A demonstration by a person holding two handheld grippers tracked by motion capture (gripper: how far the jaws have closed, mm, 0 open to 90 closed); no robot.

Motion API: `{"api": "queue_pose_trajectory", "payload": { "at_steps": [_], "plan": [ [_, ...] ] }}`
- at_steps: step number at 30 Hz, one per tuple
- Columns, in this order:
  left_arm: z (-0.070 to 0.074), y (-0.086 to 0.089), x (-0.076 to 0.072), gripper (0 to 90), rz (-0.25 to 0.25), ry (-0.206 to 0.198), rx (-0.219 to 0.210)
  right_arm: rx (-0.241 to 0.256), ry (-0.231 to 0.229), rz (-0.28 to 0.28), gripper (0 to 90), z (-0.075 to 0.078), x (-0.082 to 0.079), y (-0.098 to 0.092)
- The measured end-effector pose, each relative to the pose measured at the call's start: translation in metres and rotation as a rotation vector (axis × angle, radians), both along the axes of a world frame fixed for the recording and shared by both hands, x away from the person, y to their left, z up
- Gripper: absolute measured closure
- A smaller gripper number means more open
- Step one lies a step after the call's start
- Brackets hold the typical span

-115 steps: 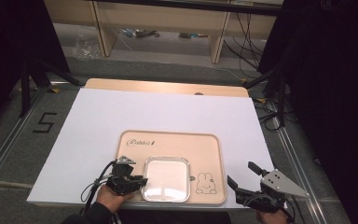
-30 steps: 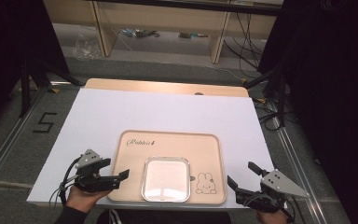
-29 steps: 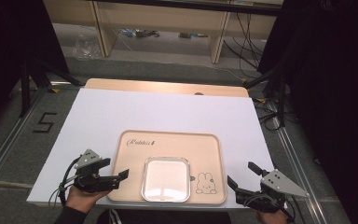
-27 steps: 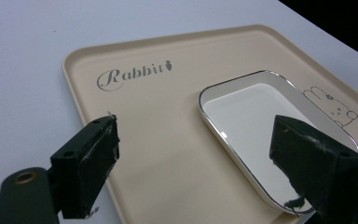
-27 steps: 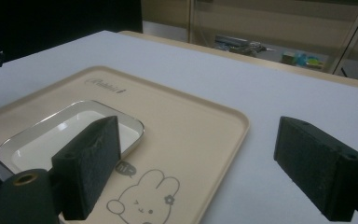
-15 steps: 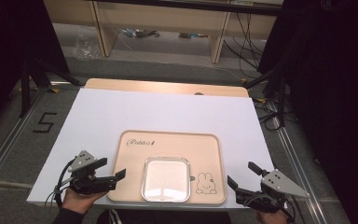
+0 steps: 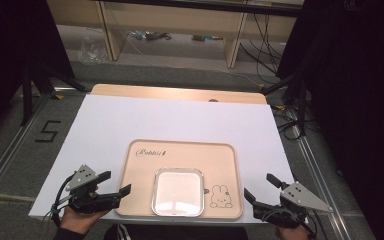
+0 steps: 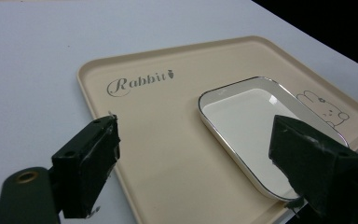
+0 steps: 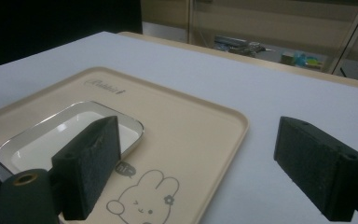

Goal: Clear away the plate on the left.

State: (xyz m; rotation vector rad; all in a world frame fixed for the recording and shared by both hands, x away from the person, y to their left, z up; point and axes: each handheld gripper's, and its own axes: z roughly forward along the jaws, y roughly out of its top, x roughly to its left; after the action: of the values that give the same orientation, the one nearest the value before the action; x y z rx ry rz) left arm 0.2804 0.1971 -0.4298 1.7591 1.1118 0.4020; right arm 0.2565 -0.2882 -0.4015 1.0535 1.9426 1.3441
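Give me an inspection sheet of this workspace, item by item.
Surface: white sheet covering a wooden table.
Job's things: beige tray printed "Rabbit" with a rabbit drawing; white square dish with a silver rim lying flat in it, nothing in the dish.
Clutter: nothing seen on the sheet.
Grippers: left tool open, by the tray's left edge, holding nothing; right tool open, right of the tray, holding nothing.
Cables: black lead trailing from the left tool; more on the floor at right.
Surroundings: shelf unit beyond the table; a "5" marked on the floor.
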Motion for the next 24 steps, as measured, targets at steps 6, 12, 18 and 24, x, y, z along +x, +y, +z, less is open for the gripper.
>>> {"api": "queue_pose_trajectory", "payload": {
  "at_steps": [6,12,18,24],
  "plan": [
    [0.002,0.002,-0.009,15.7,0.002,-0.023,-0.001,-0.016,-0.011,-0.005,15.3,0.000,0.000,-0.001],
    [0.004,0.009,-0.014,15.7,0.022,-0.031,-0.008,-0.013,-0.008,-0.009,15.3,0.000,0.000,-0.001],
    [0.003,0.007,-0.013,15.7,0.007,-0.025,-0.001,-0.009,-0.002,-0.019,15.3,0.001,-0.001,0.000],
    [0.003,0.007,-0.013,15.7,0.013,-0.021,0.000,-0.008,-0.009,-0.020,15.3,0.001,-0.001,0.000]
  ]
}}
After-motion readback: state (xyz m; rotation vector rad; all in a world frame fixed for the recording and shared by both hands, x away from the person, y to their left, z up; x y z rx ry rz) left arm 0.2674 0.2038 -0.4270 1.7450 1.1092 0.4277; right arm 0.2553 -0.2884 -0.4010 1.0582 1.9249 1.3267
